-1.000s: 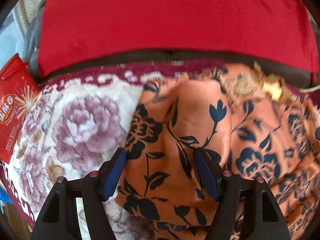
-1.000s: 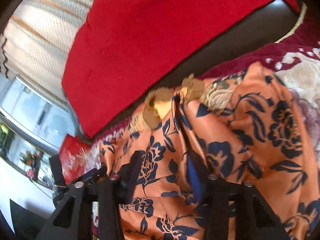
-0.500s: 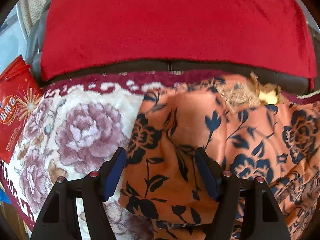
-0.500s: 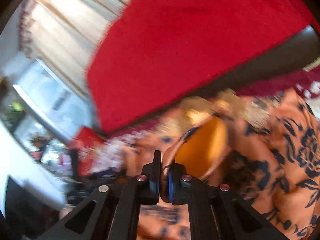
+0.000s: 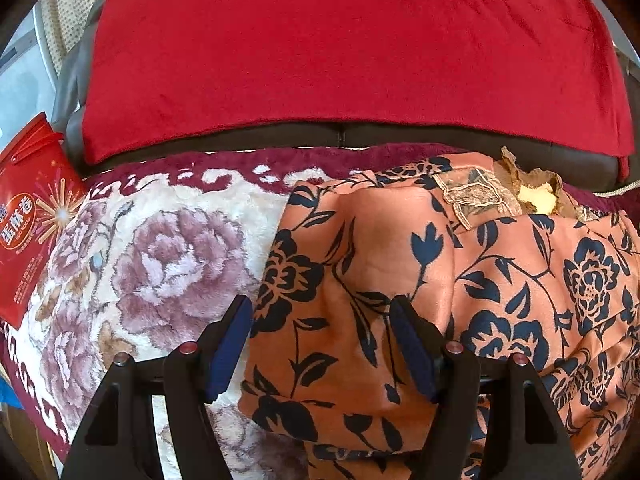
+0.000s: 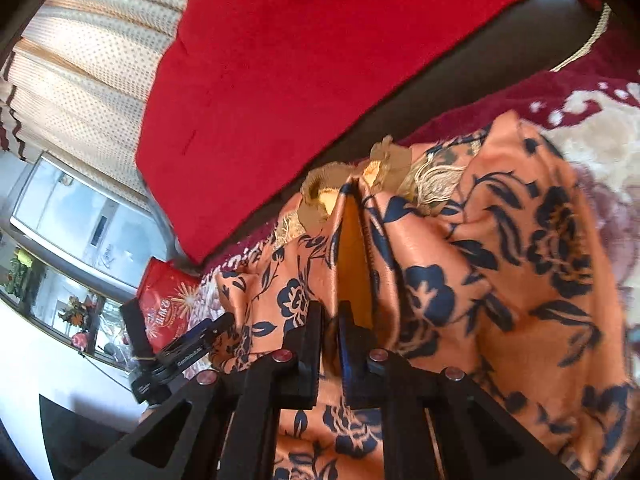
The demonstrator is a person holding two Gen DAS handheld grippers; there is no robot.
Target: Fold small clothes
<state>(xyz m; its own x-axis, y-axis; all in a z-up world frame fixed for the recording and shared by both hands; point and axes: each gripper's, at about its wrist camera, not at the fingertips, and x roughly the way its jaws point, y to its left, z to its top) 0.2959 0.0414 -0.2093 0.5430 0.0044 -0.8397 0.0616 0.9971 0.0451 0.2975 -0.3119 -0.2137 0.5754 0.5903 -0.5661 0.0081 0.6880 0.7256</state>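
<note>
An orange garment with a dark blue flower print (image 5: 400, 264) lies crumpled on a flowered plush blanket (image 5: 160, 248). Its lace-trimmed collar (image 5: 476, 196) points to the sofa back. My left gripper (image 5: 320, 340) is open, its blue-padded fingers straddling the garment's left part just above it. My right gripper (image 6: 330, 320) is shut on a pinched fold of the garment (image 6: 500, 248) and holds it lifted, so the plain orange inside (image 6: 352, 256) shows. The left gripper also shows in the right wrist view (image 6: 192, 340) at the garment's far edge.
A red blanket (image 5: 340, 52) covers the dark sofa back (image 5: 340, 136) behind the garment. A red snack bag (image 5: 28, 220) lies at the blanket's left edge. Curtains (image 6: 92, 60) and a window (image 6: 72, 208) stand beyond the sofa.
My right gripper went from open to shut on a fold of the garment and raised it. The left gripper stayed open over the garment and drew back slightly.
</note>
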